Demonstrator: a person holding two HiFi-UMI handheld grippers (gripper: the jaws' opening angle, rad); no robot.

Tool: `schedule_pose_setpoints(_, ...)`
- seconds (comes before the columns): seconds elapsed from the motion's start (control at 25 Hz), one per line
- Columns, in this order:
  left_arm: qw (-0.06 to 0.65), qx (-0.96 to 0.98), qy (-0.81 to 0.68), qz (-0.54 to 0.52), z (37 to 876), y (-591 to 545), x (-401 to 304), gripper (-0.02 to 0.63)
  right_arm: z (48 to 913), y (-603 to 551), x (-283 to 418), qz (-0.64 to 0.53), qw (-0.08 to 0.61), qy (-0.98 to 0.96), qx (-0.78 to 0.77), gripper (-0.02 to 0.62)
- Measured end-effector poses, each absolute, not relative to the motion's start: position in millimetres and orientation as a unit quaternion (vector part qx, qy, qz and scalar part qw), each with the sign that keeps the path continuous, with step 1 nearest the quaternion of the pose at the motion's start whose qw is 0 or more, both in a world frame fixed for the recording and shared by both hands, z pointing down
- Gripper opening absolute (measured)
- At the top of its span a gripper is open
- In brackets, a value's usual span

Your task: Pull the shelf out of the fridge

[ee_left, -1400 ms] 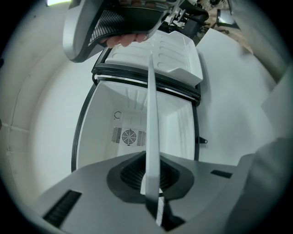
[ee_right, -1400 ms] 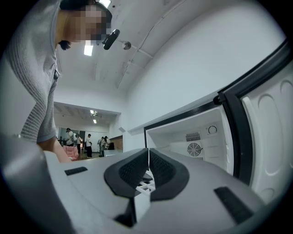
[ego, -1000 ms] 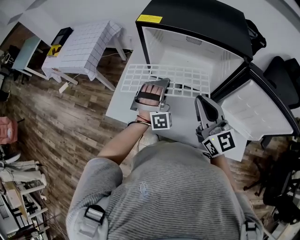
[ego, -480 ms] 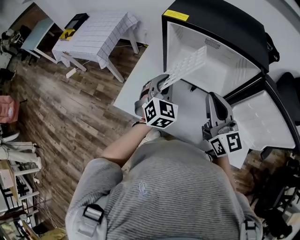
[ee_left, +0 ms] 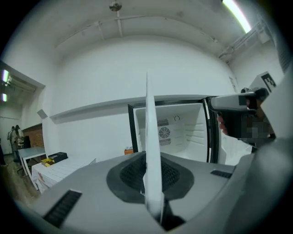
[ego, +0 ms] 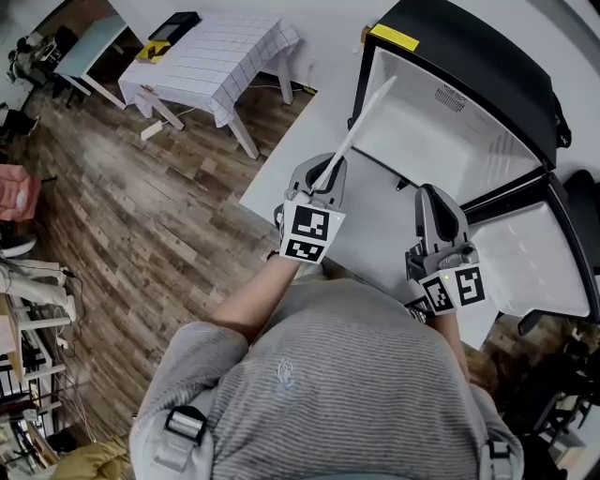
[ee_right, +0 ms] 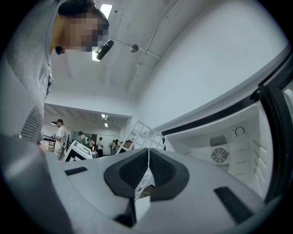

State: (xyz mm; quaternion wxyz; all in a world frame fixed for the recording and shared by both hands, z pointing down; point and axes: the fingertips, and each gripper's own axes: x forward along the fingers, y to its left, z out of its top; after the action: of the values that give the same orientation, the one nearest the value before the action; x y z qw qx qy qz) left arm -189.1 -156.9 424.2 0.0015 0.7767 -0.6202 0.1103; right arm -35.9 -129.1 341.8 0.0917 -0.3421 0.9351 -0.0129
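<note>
The white wire shelf (ego: 361,127) is clear of the black fridge (ego: 469,56) and stands on edge, so it shows as a thin white strip. My left gripper (ego: 323,180) is shut on its near end. In the left gripper view the shelf (ee_left: 150,137) rises straight up between the dark pads (ee_left: 132,176), with the open fridge (ee_left: 176,132) behind it. My right gripper (ego: 433,199) hangs in front of the fridge opening, shut, with nothing between its pads (ee_right: 160,171). In the right gripper view the shelf's grid (ee_right: 139,132) shows up and to the left.
The fridge door (ego: 525,258) swings open at the right. The fridge stands on a white platform (ego: 281,183). A table with a checked cloth (ego: 211,47) and a yellow-black box (ego: 173,23) stands at the upper left on the wooden floor (ego: 122,216). People (ee_right: 57,137) stand far off.
The left gripper has rolled and drawn back, so the shelf went from lying flat at the fridge mouth to standing on edge. The right gripper has barely shifted.
</note>
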Motion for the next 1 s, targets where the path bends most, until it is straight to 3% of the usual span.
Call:
schedule_pose_setpoints(0.44, -0.060, 0.837, -0.540, -0.065, 373.3, -125.3, -213.9, 0.037, 330.8, -133.1, -61.8, 0.015, 0.092, 0.932, -0.350, 0.014)
schedule_pose_setpoints(1.0, -0.136, 0.856, -0.481, -0.130, 291.5, -150.8, -213.8, 0.037, 336.1, -135.5, -86.8, 0.020, 0.064, 0.939, -0.338, 0.014)
